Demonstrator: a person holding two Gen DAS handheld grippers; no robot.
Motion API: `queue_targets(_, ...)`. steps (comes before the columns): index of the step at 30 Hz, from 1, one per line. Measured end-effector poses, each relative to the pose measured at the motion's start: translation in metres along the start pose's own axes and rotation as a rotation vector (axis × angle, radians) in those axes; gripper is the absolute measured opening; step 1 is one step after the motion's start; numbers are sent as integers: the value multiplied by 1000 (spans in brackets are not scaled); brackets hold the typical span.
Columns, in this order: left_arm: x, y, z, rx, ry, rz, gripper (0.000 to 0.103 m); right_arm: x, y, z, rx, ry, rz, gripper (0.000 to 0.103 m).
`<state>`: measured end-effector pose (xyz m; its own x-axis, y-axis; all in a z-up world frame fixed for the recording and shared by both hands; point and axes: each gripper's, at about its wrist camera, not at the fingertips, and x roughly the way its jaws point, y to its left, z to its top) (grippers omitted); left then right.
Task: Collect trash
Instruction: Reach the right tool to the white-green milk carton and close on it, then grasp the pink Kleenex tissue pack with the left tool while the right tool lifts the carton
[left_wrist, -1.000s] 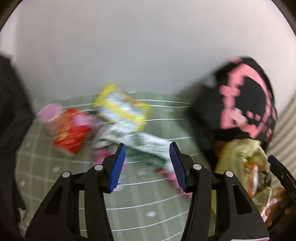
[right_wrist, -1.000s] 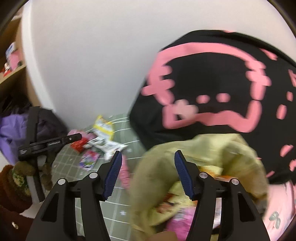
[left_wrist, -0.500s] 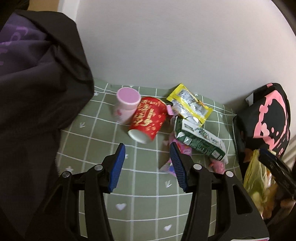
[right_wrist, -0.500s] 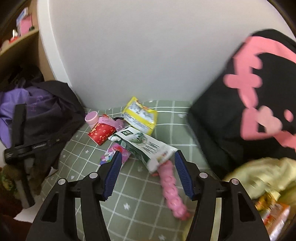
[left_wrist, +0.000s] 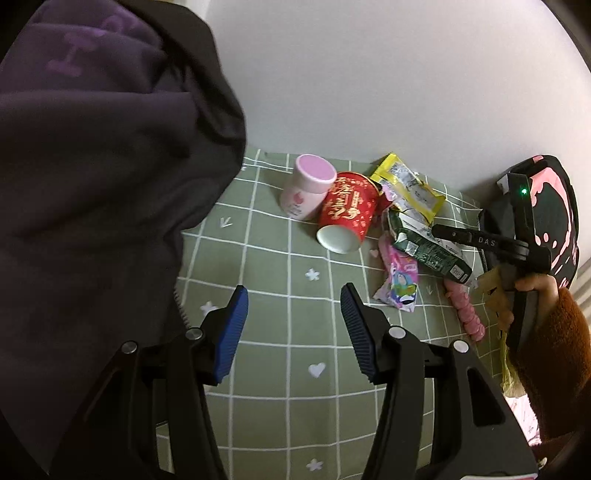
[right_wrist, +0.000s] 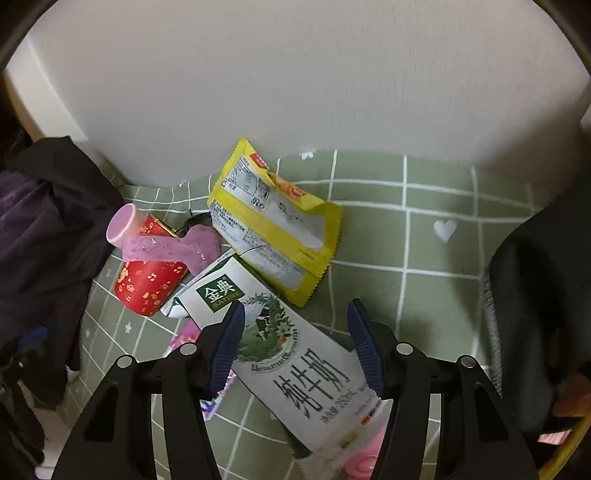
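R tool over the milk carton, pick not made yet.

My right tool (right_wrist: 295, 343) hangs w/ jaws apart, straddling the flattened milk carton (right_wrist: 291, 354) on the green checked sheet (right_wrist: 424, 236); pads don't look to be pressing it. Carton's long axis runs diagonal, upper-left to lower-right, so I'd say jaws cross it obliquely, not square. Left tool (left_wrist: 293, 328) is also apart, empty, over bare sheet, well left of the carton (left_wrist: 430, 251) – R hand is nearer. Yellow snack wrapper (right_wrist: 273, 225) lies just behind.

Your green checked sheet (left_wrist: 266, 266) meets the white wall (left_wrist: 369, 74); a dark purple-lettered garment (left_wrist: 92, 166) lies heaped at its left.
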<state>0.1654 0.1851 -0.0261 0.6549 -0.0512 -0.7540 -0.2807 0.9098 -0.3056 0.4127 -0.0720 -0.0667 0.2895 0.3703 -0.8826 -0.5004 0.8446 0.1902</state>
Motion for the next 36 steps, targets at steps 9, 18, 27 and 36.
queue_targets(9,1,27,5,-63,9,9,50,-23,57,-34,-140,41,151,54)
queue_targets(18,7,23,2,-39,49,-1,50,4,71,-30,-285,48,22,54)
queue_targets(27,17,14,1,-12,82,-2,50,-7,57,-49,-194,86,162,26)
queue_targets(36,58,-28,3,80,135,-97,50,-46,50,-109,-137,76,101,21)
